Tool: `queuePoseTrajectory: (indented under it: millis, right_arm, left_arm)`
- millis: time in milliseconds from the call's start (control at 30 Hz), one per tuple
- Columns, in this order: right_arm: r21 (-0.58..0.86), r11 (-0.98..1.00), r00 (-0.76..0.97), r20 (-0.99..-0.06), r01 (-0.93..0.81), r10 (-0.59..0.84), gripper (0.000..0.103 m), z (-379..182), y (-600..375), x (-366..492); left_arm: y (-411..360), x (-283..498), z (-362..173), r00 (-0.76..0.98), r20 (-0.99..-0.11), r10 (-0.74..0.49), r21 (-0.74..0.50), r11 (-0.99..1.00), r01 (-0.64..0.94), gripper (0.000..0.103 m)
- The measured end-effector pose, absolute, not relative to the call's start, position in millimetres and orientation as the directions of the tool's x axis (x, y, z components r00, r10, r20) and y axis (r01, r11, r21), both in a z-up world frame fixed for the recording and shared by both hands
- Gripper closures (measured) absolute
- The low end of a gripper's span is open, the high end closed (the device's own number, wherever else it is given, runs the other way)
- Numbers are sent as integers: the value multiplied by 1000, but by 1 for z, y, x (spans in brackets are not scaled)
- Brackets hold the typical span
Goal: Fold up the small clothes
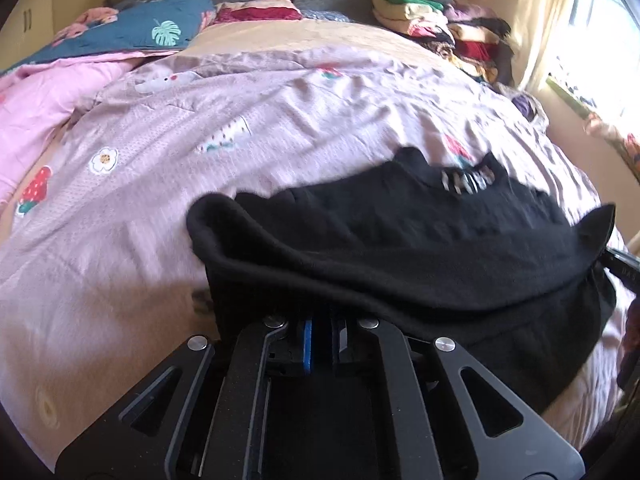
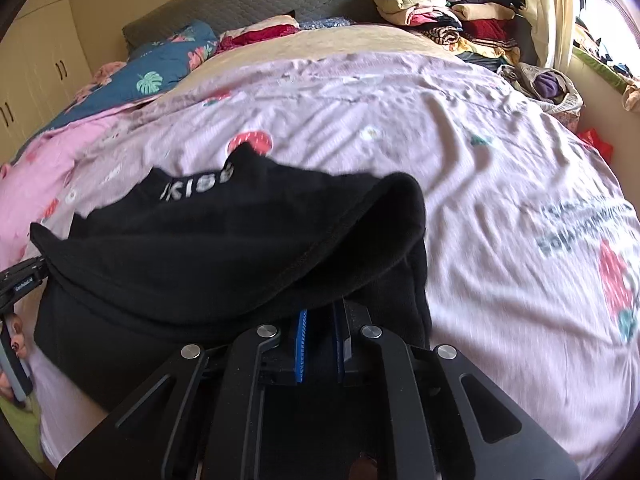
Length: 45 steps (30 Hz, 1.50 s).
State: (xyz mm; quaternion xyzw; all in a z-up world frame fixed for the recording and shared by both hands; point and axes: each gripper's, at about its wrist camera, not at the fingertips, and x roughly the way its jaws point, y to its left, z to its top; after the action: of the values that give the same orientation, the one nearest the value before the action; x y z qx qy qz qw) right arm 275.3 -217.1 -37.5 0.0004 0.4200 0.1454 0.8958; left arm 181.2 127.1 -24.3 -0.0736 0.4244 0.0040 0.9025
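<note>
A small black garment (image 1: 400,256) with white lettering lies on the pink bedspread (image 1: 160,184). Its near edge is lifted and draped over both grippers. My left gripper (image 1: 320,330) is shut on the garment's left near edge; the fingertips are hidden under the cloth. My right gripper (image 2: 320,320) is shut on the right near edge of the same garment (image 2: 220,248); its blue pads (image 2: 301,344) stand slightly apart with cloth between them. The other gripper shows at the left edge of the right wrist view (image 2: 20,280) and at the right edge of the left wrist view (image 1: 624,268).
A pile of folded clothes (image 2: 448,12) sits at the head of the bed on the right. A blue leaf-print quilt (image 1: 140,28) and a pink blanket (image 1: 36,100) lie at the far left. A window (image 2: 608,32) is on the right.
</note>
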Motion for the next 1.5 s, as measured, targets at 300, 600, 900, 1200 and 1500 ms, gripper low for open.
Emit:
queuePoseTrajectory:
  millis: [300,600,900,1200,1500]
  right_arm:
    - [132,965,640,-727,-224,248,93,-31,-218,314]
    - [81,977,645,-740,-197,191,54,-35,-239,322]
    - [134,969,662,-709,-209,241,97,-34,-241,319]
    - [243,957,695,-661,-160,284,97,-14,-267,331]
    - [226,966,680,-689,-126,250,97,-37,-262,335]
  left_arm:
    - [160,200,-8,694,-720,-22,-188,968,-165,101]
    - [188,195,-26,658,-752,-37,-253,938,-237,55]
    - [175,185,-7,729,-684,-28,-225,959,-173,99]
    - [186,187,7,766,-643,-16,-252,949,-191,99]
    - [187,194,-17,721,-693,1,-229,948,-222,96]
